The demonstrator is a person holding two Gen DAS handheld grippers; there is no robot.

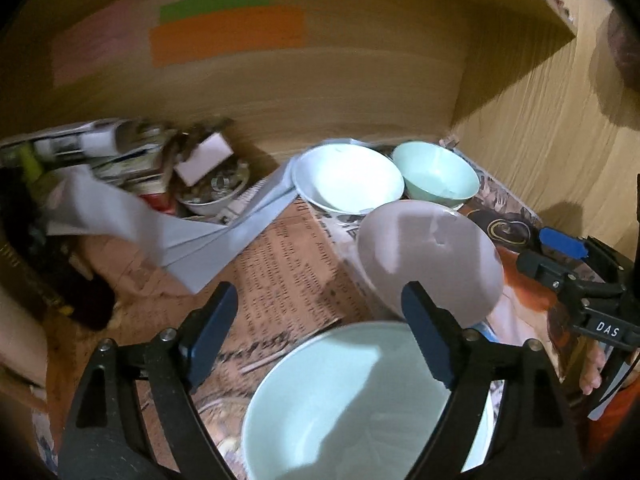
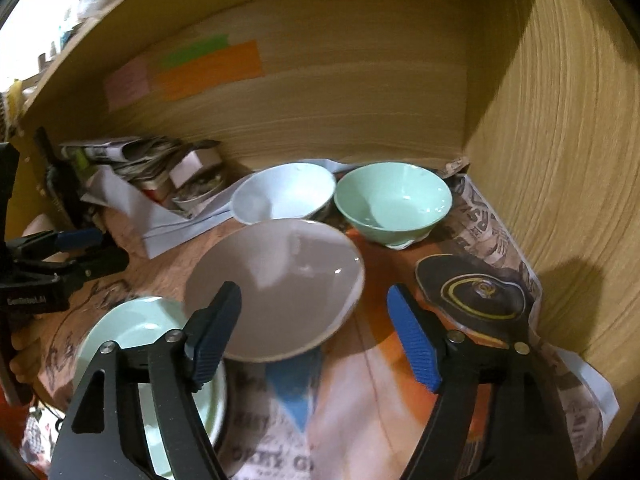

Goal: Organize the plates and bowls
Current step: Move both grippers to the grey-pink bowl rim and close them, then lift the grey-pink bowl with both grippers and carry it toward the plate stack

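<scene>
Our left gripper [image 1: 320, 320] has its jaws spread wide with nothing between the pads, hovering over a pale green plate [image 1: 352, 404] on the newspaper-lined shelf [image 1: 280, 256]. Our right gripper [image 2: 314, 332] is likewise released and empty; its left finger overlaps the near rim of a tilted pinkish-grey plate [image 2: 280, 284], though we cannot tell if they touch. That plate leans partly over the green one. Behind them, by the wooden back wall [image 2: 340, 92], a white bowl [image 2: 286, 196] and a green bowl [image 2: 394, 204] stand side by side.
</scene>
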